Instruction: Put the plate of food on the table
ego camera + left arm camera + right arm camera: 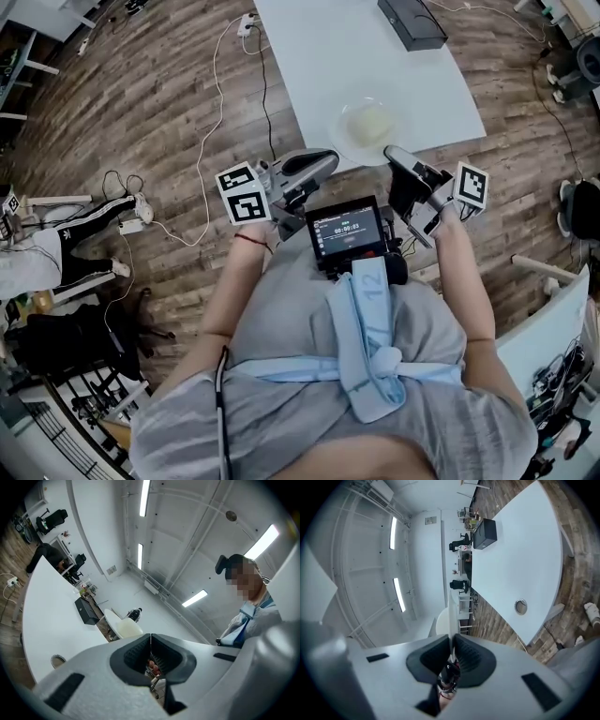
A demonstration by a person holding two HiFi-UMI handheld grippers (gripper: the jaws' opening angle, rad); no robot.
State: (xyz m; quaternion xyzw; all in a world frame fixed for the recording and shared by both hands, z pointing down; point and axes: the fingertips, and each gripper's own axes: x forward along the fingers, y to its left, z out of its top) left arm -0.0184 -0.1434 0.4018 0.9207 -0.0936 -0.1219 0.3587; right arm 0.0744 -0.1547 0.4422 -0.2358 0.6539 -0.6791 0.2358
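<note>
Closest to you, short of the table's (319, 56) near edge, a small lit screen (348, 230) sits at your chest, digits showing.

Just beyond it, both tools reach toward that near edge. Left gripper (323, 161): jaws clenched on the plate's (370, 127) rim, coming in from the table's left side. In the left gripper view the pads meet on a thin edge, with the pale disc showing past them. Right gripper (394, 155): jaws likewise clamped on the rim, from the table's right side. In the right gripper view the plate is seen edge-on as a thin white line pinched between the pads.

The plate, with a pale yellowish mound of food (373, 122) on it, sits at the near edge of the table, between the two grippers. You cannot tell from these views whether it rests on the tabletop or is held just above it.

Farther along the tabletop: a round grommet (521, 606) set into the surface. A black box (412, 22) stands toward the far end.

Off the table's left side, a white cable (211, 103) trails over the wood floor. Well apart from the table on that side, a person (84, 225) in dark striped trousers sits.
</note>
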